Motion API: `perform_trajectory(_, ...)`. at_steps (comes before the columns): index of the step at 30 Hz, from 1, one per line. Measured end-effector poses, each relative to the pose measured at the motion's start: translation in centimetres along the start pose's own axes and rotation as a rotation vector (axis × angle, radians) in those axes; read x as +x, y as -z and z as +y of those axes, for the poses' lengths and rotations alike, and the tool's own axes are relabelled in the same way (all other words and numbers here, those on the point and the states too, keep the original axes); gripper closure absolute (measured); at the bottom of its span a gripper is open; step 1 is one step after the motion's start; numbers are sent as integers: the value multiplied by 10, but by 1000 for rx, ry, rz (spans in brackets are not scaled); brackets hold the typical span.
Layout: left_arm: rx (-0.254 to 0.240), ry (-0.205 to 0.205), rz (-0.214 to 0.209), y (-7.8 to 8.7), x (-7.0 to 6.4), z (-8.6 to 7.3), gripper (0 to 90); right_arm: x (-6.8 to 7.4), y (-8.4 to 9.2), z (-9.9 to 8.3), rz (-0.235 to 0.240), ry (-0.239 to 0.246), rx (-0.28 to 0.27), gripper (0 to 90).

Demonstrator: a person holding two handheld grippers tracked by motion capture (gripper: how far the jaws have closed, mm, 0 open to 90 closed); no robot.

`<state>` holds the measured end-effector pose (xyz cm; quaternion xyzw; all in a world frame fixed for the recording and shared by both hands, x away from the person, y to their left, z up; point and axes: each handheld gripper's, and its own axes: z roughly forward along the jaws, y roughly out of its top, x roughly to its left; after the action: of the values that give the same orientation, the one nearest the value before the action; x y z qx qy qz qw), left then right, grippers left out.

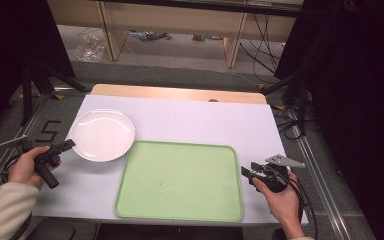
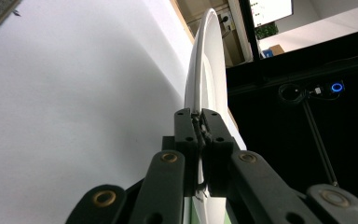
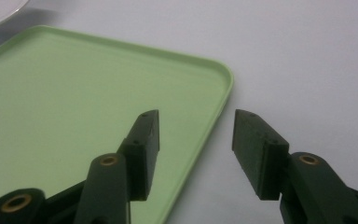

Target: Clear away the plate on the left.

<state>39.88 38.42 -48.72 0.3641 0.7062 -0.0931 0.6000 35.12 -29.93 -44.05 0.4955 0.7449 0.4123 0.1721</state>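
White covering spans the table in the high view, with a strip of bare wood showing along its far edge. A white plate lies near the table's left edge, towards the far left corner, and its near right rim overlaps the far left corner of a pale green tray, which sits along the near edge of the table around the middle. The left claw, held in the person's left hand off the left edge of the table, reaches in and meets the plate's left rim. The right claw is held in the right hand just beside the tray's right edge, near the table's near right corner, its jaws apart and pointing towards the tray. In the left gripper view, the left claw is clamped tight on the thin rim of the plate, which is seen edge-on running up from between the jaws, with the white table to one side. In the right gripper view, the right claw stands wide with nothing between its jaws; one jaw hangs over the tray and the other over the white table, the tray's raised rim running between them. A sliver of the plate shows at the upper left corner of that view.
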Motion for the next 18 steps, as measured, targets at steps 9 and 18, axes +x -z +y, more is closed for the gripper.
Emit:
perform_trajectory(9, 1, 6, -11, -3, -3, -2, 859, 0, -2, -1, 13, -7, -25, 523)
perform_trajectory(18, 7, 7, -16, -3, -6, -3, 859, -1, -1, -1, 5, -4, -29, 523)
